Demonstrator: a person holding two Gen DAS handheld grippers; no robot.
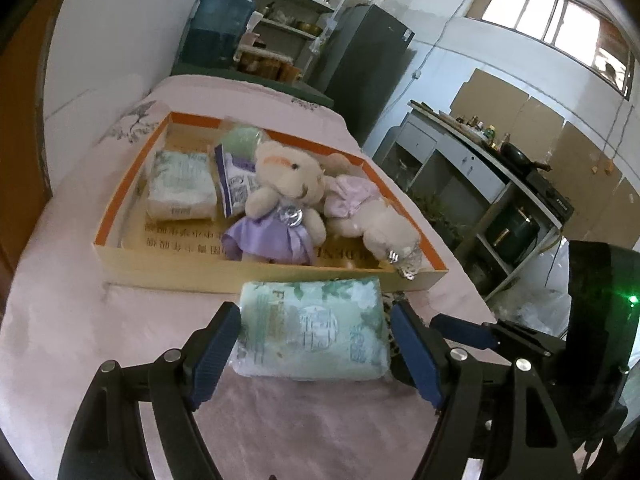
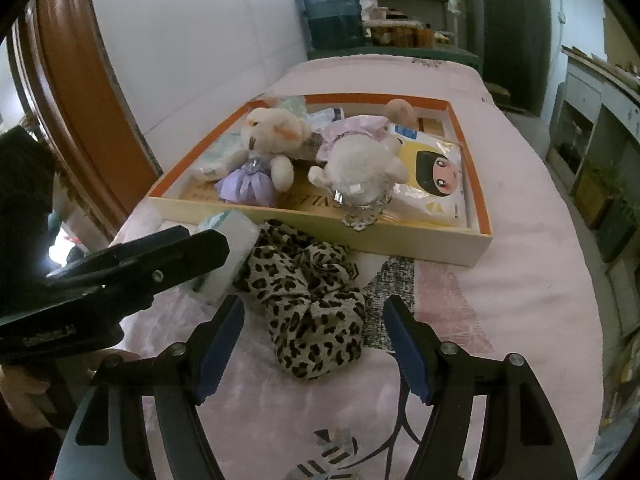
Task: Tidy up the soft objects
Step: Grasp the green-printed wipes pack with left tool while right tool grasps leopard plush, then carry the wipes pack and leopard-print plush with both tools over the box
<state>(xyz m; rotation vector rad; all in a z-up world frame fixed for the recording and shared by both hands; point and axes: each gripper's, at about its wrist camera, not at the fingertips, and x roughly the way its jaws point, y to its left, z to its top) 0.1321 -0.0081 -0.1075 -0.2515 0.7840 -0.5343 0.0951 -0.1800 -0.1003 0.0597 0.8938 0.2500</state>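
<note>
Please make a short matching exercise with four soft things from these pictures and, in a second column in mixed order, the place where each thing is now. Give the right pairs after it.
Things:
1. green tissue pack
2. leopard-print cloth
3. bear in the purple dress
4. yellow pack with a cartoon face

Places:
A. in the tray, at its right side
B. on the pink cover, between the right gripper's fingers
C. in the tray, lying toward its middle
D. in front of the tray, between the left gripper's fingers

Pairs: 1-D, 2-B, 3-C, 4-A

Tissue pack before tray, scarf beside it, bears inside
</note>
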